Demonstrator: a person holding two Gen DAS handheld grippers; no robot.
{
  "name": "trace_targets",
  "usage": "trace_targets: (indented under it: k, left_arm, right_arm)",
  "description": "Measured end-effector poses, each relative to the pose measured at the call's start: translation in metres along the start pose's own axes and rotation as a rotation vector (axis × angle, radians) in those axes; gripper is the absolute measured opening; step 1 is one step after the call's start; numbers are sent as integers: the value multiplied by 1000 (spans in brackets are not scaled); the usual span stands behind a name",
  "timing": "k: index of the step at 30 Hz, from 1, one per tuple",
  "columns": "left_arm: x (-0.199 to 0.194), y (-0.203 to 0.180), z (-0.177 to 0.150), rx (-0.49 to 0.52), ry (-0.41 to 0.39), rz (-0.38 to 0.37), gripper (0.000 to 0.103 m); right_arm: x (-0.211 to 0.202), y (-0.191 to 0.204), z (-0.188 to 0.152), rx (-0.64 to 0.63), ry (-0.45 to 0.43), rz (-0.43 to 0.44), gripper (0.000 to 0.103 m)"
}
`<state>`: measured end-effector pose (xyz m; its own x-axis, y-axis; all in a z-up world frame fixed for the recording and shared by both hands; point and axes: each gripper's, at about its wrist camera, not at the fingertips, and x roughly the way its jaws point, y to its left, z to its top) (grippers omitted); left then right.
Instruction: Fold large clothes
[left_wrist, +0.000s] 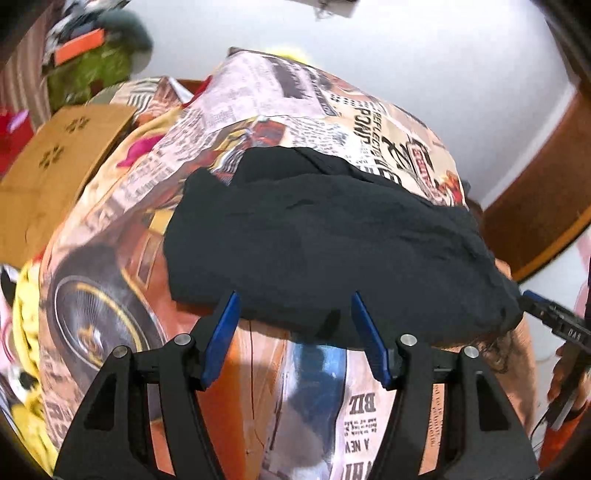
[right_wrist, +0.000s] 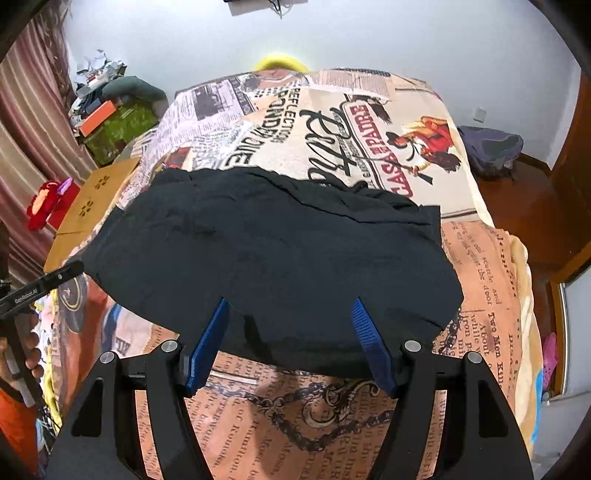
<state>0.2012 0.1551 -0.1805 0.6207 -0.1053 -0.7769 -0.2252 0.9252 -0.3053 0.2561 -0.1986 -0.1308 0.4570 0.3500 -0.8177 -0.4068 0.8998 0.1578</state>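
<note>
Both the left gripper and right gripper gape wide, empty, at frame bottom. The black garment, mid-frame, looks soft and limp; its near hem corners seem best to pinch.

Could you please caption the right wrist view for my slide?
Open right gripper poised at the near edge of a black garment on a printed blanket.

black garment: 1 | printed blanket: 1 | cardboard box: 1 | backpack: 1 | left gripper: 1 | right gripper: 1
</note>
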Motion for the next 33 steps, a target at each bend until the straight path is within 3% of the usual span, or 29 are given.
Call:
trace_targets:
  k: [2, 5, 10, 14, 15, 18, 21, 23, 27, 31, 33]
  left_arm:
    - [1, 5, -1, -47, 1, -27, 62]
    - [13, 12, -1, -122, 47, -133, 62]
    - [35, 35, -5, -347, 64, -298, 63]
    - [46, 46, 0, -399, 62, -374, 63]
    - [48, 48, 2, -398, 73, -376, 63]
    - [51, 50, 1, -392, 85, -381, 63]
    - [51, 48, -4, -339, 98, -303, 63]
    - [53, 54, -15, -362, 100, -258, 64]
    - [58, 68, -20, -471, 97, -343, 64]
    - [63, 73, -7, -508, 40, -313, 64]
    - [77, 79, -3, -543, 42, -326, 71]
  right_arm:
    - [-1, 4, 3, -5, -14, -6, 65]
    - [1, 12, 8, -21, -34, -13, 66]
    - [17, 29, 13, -80, -27, -13, 66]
    - [45, 37, 12, -122, 24, -30, 66]
    - [52, 37, 10, -131, 40, -39, 66]
    - [60, 40, 7, -169, 26, -64, 80]
    - [59, 39, 6, -164, 17, -55, 83]
    - [58, 38, 6, -155, 13, -46, 83]
    - [58, 38, 4, -155, 6, -38, 84]
    - [61, 39, 4, -162, 9, -28, 89]
    - [62, 38, 4, -158, 10, -21, 89]
